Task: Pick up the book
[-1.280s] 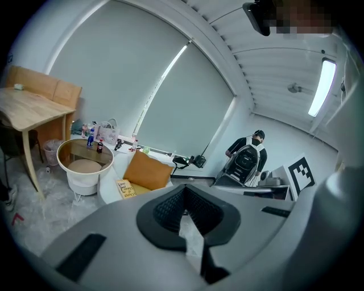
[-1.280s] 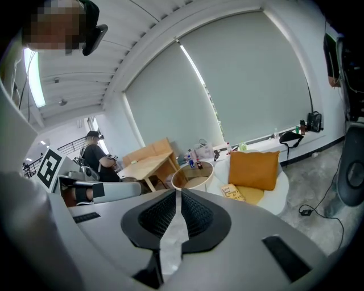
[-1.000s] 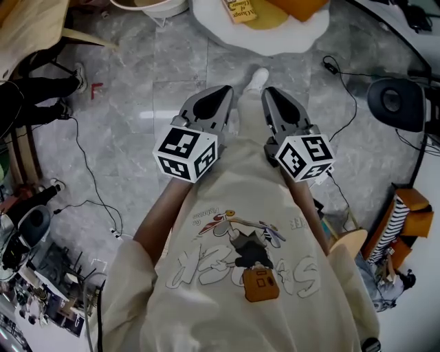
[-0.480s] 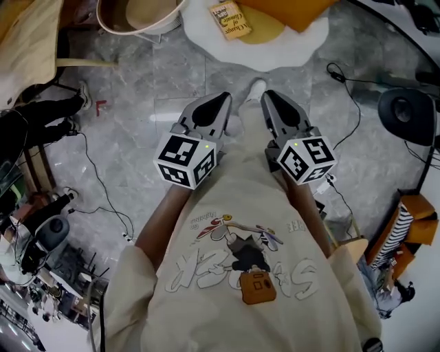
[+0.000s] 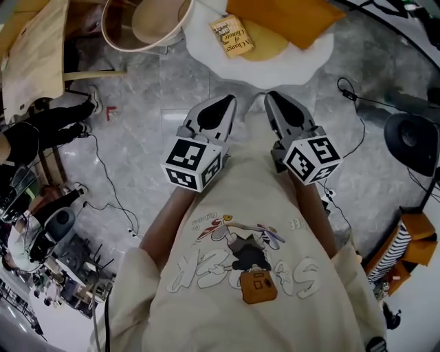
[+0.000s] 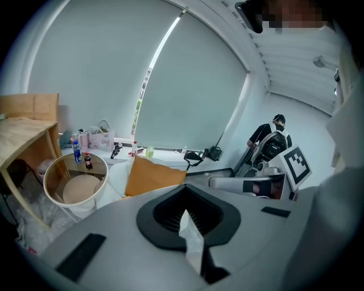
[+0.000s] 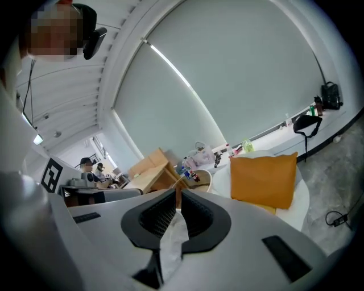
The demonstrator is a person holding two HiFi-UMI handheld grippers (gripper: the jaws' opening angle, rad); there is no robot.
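The book [image 5: 232, 36], small with a tan cover and dark print, lies on a white egg-shaped floor cushion [image 5: 309, 55] at the top of the head view, beside its yellow middle. An orange pillow [image 5: 282, 14] rests just right of the book. My left gripper [image 5: 227, 103] and right gripper [image 5: 270, 97] are held side by side over the grey floor, short of the cushion, both pointing at it. Both are shut with nothing in them. In the left gripper view my left gripper [image 6: 185, 192] faces the orange pillow [image 6: 151, 175]. My right gripper [image 7: 177, 194] faces the same pillow [image 7: 263, 181]. Neither gripper view shows the book.
A round glass-topped side table [image 5: 141, 24] stands left of the cushion, with bottles on it [image 6: 81, 156]. A wooden desk [image 5: 34, 48] is at far left, with a person's legs [image 5: 48, 124] beside it. Cables [image 5: 103, 185] trail over the floor. A black round base [image 5: 412, 141] sits at right.
Both grippers have travelled forward with the person toward the white cushion. The book, pillow and round table have come further into the head view; both pairs of jaws stayed shut.
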